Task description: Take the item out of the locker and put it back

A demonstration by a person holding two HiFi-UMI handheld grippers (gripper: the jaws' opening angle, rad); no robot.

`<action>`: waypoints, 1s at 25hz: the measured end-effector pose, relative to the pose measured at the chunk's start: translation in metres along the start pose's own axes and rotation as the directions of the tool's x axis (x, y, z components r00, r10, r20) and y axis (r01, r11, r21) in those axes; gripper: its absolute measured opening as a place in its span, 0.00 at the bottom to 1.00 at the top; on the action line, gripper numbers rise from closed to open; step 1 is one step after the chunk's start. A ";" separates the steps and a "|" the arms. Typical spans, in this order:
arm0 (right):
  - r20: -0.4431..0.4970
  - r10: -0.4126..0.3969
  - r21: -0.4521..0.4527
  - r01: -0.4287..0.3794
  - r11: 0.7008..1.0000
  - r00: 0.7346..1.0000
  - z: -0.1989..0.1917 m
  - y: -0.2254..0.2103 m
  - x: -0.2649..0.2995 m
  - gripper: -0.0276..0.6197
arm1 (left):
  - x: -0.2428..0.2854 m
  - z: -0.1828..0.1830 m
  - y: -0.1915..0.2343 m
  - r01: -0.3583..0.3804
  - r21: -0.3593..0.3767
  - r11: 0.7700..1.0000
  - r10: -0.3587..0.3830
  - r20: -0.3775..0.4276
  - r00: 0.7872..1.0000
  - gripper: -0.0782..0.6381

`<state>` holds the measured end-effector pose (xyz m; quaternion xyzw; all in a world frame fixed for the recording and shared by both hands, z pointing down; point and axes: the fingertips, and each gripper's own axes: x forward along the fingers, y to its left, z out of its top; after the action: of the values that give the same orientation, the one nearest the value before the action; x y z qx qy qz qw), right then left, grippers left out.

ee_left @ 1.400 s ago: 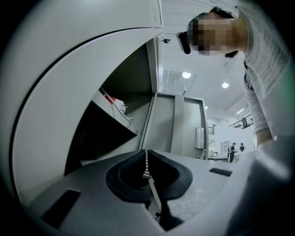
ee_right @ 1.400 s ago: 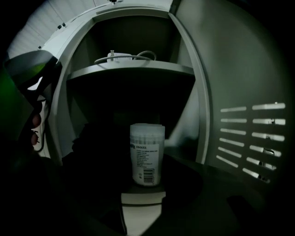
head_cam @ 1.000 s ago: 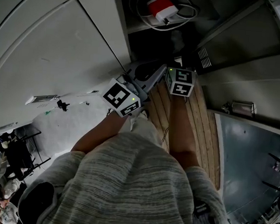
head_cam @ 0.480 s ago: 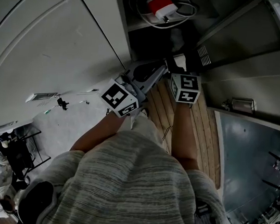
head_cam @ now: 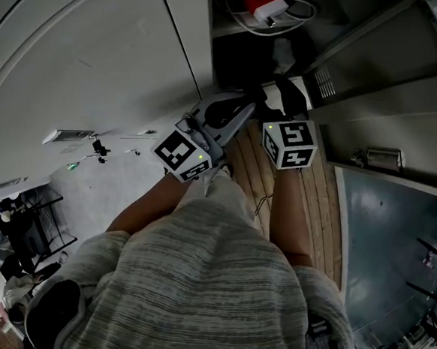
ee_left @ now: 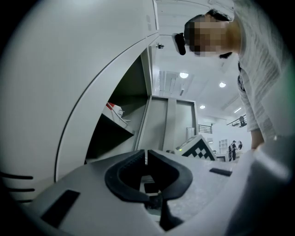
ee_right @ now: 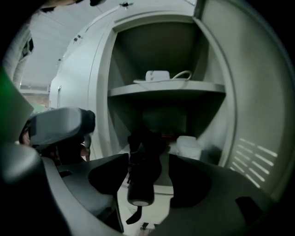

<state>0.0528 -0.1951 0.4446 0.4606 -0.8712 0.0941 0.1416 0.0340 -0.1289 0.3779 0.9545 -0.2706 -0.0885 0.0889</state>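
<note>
Return seems nearly done: the right gripper has just been opening, spread around the black item at the lower shelf of the locker; the left gripper is pressed together, empty.

A bank of pale grey lockers rises over a pale, speckled floor. A strip of wooden planks runs out from its foot, with a bluish, glossy panel just beside the planks. Round lamps glow in the white ceiling, and dark racks crowd the far end of the floor.
</note>
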 end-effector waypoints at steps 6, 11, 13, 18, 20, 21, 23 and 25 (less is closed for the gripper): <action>-0.163 0.075 -0.006 -0.077 0.997 0.984 -0.008 0.015 0.031 0.48 | -0.011 0.003 0.000 -0.032 0.045 0.998 0.032 0.000 0.999 0.13; -0.300 0.112 -0.019 -0.123 0.992 0.947 -0.028 0.020 0.052 0.49 | -0.021 0.000 0.012 -0.082 0.046 0.996 0.082 -0.003 0.997 0.13; -0.342 0.109 -0.017 -0.122 0.992 0.934 -0.035 0.022 0.060 0.49 | -0.023 -0.001 0.016 -0.099 0.047 0.994 0.099 -0.004 0.995 0.13; -0.377 0.089 0.000 -0.096 0.995 0.922 -0.042 0.018 0.071 0.48 | -0.025 -0.002 0.019 -0.100 0.043 0.994 0.100 -0.003 0.995 0.13; -0.350 0.089 0.022 -0.087 0.996 0.932 -0.041 0.017 0.072 0.48 | -0.023 -0.003 0.016 -0.090 0.045 0.995 0.090 -0.006 0.996 0.13; -0.331 0.085 0.032 -0.079 0.996 0.940 -0.040 0.016 0.072 0.48 | -0.022 -0.004 0.014 -0.085 0.044 0.995 0.085 -0.008 0.996 0.13; -0.295 0.076 0.050 -0.064 0.997 0.952 -0.039 0.014 0.071 0.44 | -0.020 -0.005 0.010 -0.073 0.044 0.996 0.074 -0.011 0.997 0.13; -0.274 0.080 0.077 -0.061 0.995 0.958 -0.036 0.011 0.070 0.40 | -0.019 -0.004 0.007 -0.063 0.049 0.997 0.063 -0.013 0.998 0.13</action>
<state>0.0116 -0.2322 0.5017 0.4163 -0.8548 0.1922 0.2430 0.0156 -0.1242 0.3858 0.9480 -0.3020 -0.0721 0.0707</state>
